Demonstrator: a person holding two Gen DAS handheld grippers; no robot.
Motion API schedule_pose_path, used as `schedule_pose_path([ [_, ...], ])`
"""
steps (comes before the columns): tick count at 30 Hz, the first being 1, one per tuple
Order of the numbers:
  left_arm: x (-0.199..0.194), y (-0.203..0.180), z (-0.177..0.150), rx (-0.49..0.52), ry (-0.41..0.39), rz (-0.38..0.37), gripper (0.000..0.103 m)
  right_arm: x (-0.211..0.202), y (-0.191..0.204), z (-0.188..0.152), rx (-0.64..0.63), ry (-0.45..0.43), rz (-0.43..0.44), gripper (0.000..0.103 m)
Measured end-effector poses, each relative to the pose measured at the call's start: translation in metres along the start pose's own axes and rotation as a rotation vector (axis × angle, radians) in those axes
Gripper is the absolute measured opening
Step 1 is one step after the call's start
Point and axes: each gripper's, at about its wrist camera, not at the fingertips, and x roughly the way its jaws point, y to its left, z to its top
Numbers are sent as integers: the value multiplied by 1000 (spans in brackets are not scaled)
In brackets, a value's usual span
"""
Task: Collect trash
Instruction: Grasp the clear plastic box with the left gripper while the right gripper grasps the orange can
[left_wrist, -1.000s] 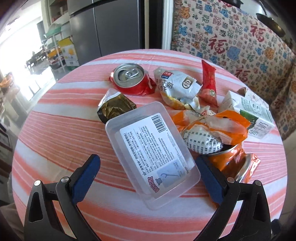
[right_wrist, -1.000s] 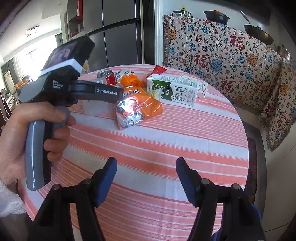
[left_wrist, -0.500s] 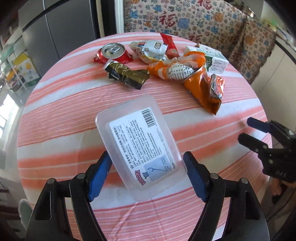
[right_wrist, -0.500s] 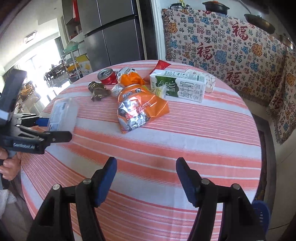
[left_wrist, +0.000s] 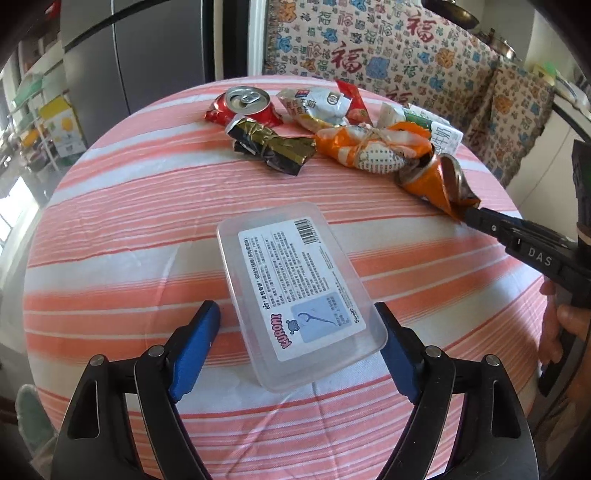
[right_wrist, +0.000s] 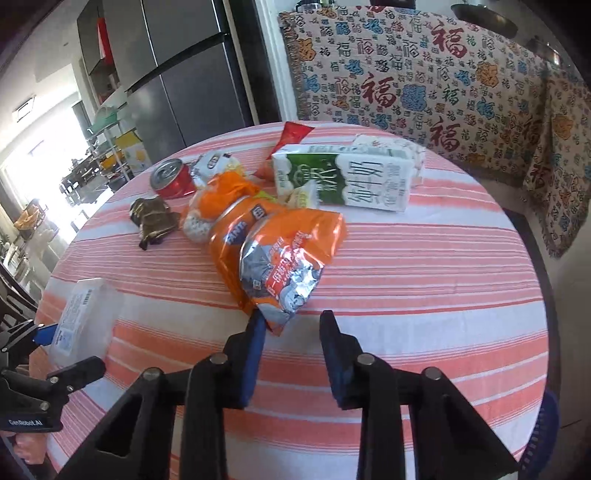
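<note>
A clear plastic box (left_wrist: 295, 284) with a white label lies on the striped round table (left_wrist: 147, 221). My left gripper (left_wrist: 299, 332) is open, its blue pads either side of the box's near end; only the right pad seems to touch it. The box also shows in the right wrist view (right_wrist: 83, 314). My right gripper (right_wrist: 290, 328) is open, with a narrower gap than before. Its left pad sits at the corner of an orange snack bag (right_wrist: 280, 254), which also shows in the left wrist view (left_wrist: 436, 181).
At the table's far side lie a crushed red can (left_wrist: 245, 105), a dark foil wrapper (left_wrist: 273, 147), a knotted orange bag (left_wrist: 369, 149), a white wrapper (left_wrist: 317, 105), a red packet (left_wrist: 351, 99) and a milk carton (right_wrist: 343, 177). A patterned cloth (right_wrist: 424, 81) hangs behind.
My left gripper has opened off the plastic box, which now rests on the table. My right gripper has moved forward to the orange snack bag and narrowed.
</note>
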Motion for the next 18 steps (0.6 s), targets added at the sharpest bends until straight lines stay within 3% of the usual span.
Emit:
schedule_pose_path([
  [3, -1, -3, -2, 3, 2, 7, 84, -7, -18, -3, 1, 9, -44, 31],
  [6, -1, -5, -1, 7, 9, 1, 84, -14, -23, -4, -12, 10, -16, 31],
  [12, -5, -2, -2, -7, 11, -6, 84, -20, 6, -2, -180, -19, 26, 31],
  [18, -7, -3, 5, -1, 4, -13, 83, -13, 7, 6, -191, -50, -10, 31],
])
